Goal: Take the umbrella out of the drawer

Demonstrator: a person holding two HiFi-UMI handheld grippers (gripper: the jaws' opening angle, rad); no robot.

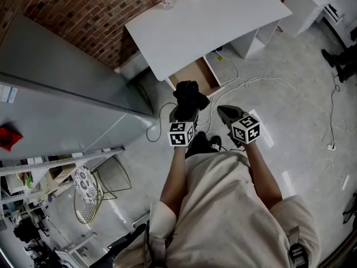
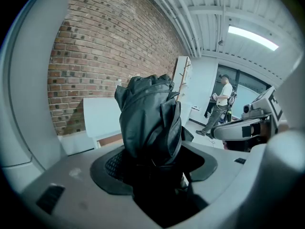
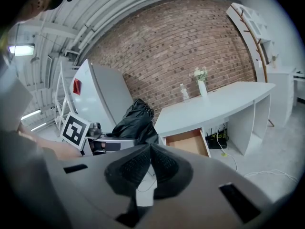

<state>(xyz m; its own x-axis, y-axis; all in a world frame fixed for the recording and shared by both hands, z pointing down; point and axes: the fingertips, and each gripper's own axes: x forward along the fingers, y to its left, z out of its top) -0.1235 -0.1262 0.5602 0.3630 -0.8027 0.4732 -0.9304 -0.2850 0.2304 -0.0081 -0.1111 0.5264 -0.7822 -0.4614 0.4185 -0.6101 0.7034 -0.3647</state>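
Left tool [image 1: 186, 109] is clenched on the folded black umbrella [image 1: 191, 94], which I hold in the air, clear of the open drawer [image 1: 196, 74] under the white surface [image 1: 206, 21]. Right tool [image 1: 225, 114] is closed on nothing, jaws together. Risk, in my judgement: the grip bears on loose fabric folds, so the bundle could slide free and drop to the floor [image 1: 290, 94].

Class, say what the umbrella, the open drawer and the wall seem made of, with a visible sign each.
Umbrella: black synthetic fabric, probably; soft creased folds, slight sheen.
Drawer: likely wood or fibreboard; matte brown inside.
Wall: brick, matte; red-brown courses, pale mortar joints.
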